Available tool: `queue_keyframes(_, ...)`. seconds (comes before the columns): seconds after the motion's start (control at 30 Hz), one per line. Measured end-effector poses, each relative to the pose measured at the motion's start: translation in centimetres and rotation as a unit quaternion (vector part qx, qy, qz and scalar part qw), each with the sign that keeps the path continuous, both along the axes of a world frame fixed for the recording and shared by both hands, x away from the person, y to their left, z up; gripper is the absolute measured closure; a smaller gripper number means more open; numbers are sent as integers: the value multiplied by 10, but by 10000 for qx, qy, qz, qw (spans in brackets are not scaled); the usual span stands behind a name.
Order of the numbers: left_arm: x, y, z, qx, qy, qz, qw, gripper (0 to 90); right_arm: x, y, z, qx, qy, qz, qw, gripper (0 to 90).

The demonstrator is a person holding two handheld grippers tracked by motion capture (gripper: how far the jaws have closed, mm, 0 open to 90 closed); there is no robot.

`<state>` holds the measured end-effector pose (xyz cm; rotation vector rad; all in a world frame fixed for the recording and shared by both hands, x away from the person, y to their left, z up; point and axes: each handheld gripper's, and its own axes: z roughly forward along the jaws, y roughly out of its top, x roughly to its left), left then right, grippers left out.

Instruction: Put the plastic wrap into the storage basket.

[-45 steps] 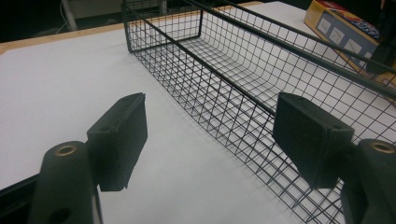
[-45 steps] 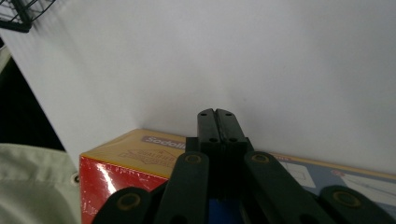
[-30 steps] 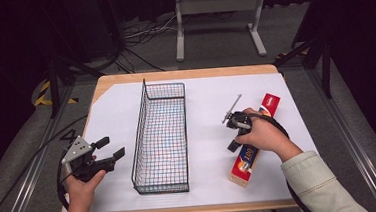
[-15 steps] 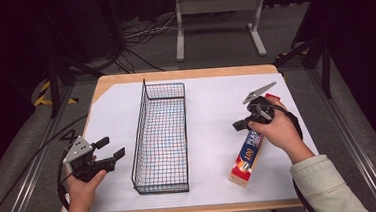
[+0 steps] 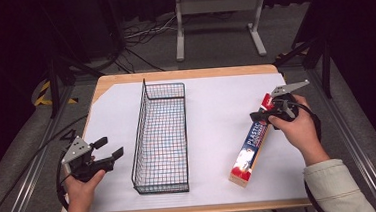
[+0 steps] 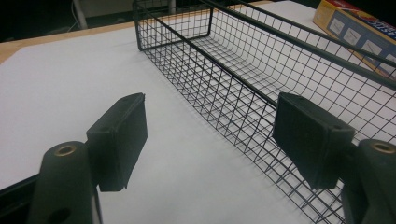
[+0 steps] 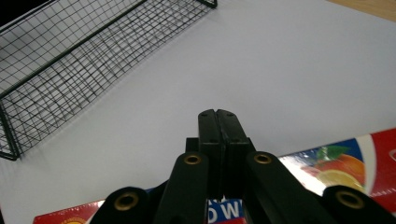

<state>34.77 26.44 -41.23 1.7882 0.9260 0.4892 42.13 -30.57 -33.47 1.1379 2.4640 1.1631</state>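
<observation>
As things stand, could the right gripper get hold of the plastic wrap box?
Probably yes. The right gripper hovers over the far end of the box, nothing lying between them, but its jaws are shut and would have to open first.

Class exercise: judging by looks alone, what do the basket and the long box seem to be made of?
Basket: thin metal wire, probably dark-coated, shown by its open see-through grid. Box: likely printed cardboard with a glossy finish, shown by sharp folded edges, coloured print and sheen.

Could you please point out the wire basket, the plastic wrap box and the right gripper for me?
wire basket [image 5: 161, 138], high view, on its mesh floor.
plastic wrap box [image 5: 251, 144], high view, on the middle of its printed top face.
right gripper [image 7: 218, 122], right gripper view, on the tips of its closed jaws.
</observation>
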Motion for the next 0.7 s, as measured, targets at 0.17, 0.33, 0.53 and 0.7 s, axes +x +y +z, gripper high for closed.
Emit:
queue_keyframes(0.17,0,0,0,5,13,9,10000,266,3,-18,-2,-25,51,-318,9995,900)
queue_keyframes(0.33,-1,-3,0,84,-3,5,10000,265,15,-41,-9,-59,110,-897,9959,900)
queue_keyframes(0.53,-1,-2,-1,89,6,30,10000,265,22,-54,-15,-229,115,-1346,9906,900)
queue_keyframes(0.7,0,-2,-1,110,11,18,9999,265,29,-66,-25,-477,242,-1706,9839,900)
